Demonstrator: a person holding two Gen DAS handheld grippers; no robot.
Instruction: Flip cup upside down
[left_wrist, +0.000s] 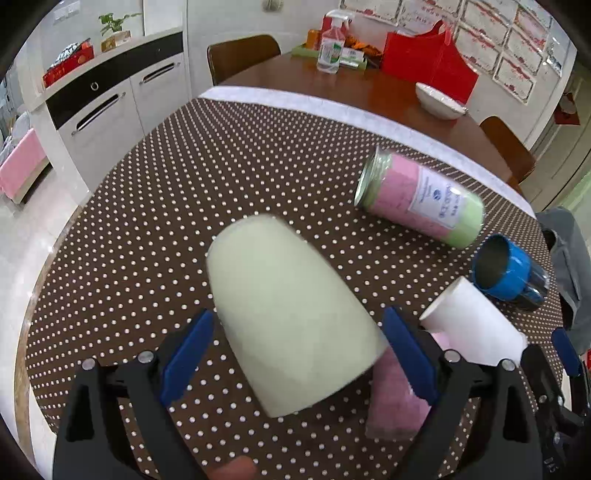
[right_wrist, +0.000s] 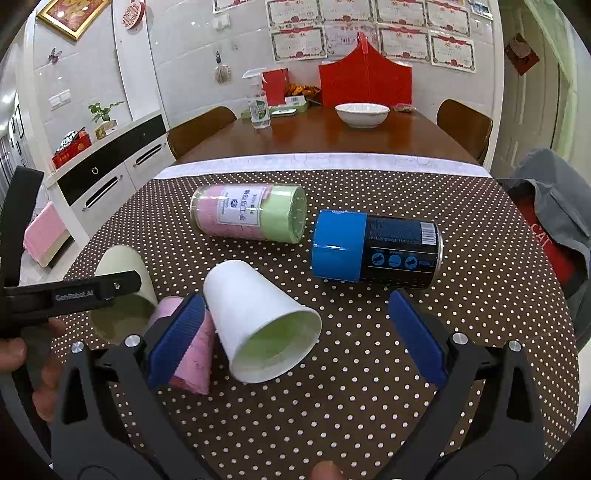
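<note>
A pale green cup (left_wrist: 288, 314) lies on its side on the dotted tablecloth, base pointing away, between the blue pads of my left gripper (left_wrist: 295, 354), which is open around it with gaps on both sides. In the right wrist view the same cup (right_wrist: 122, 295) lies at left with its mouth facing me. A white cup (right_wrist: 258, 321) lies on its side, mouth toward me, between the pads of my open right gripper (right_wrist: 295, 339), closer to the left pad. A pink cup (right_wrist: 194, 354) lies beside it, partly hidden behind that pad.
A clear tube of pink and green cups (right_wrist: 251, 216) and a blue-capped black can (right_wrist: 376, 249) lie on the cloth (right_wrist: 332, 406) farther back. A white bowl (right_wrist: 362, 114), spray bottle (right_wrist: 258, 107) and red bag (right_wrist: 365, 85) stand on the wooden table beyond. Chairs surround it.
</note>
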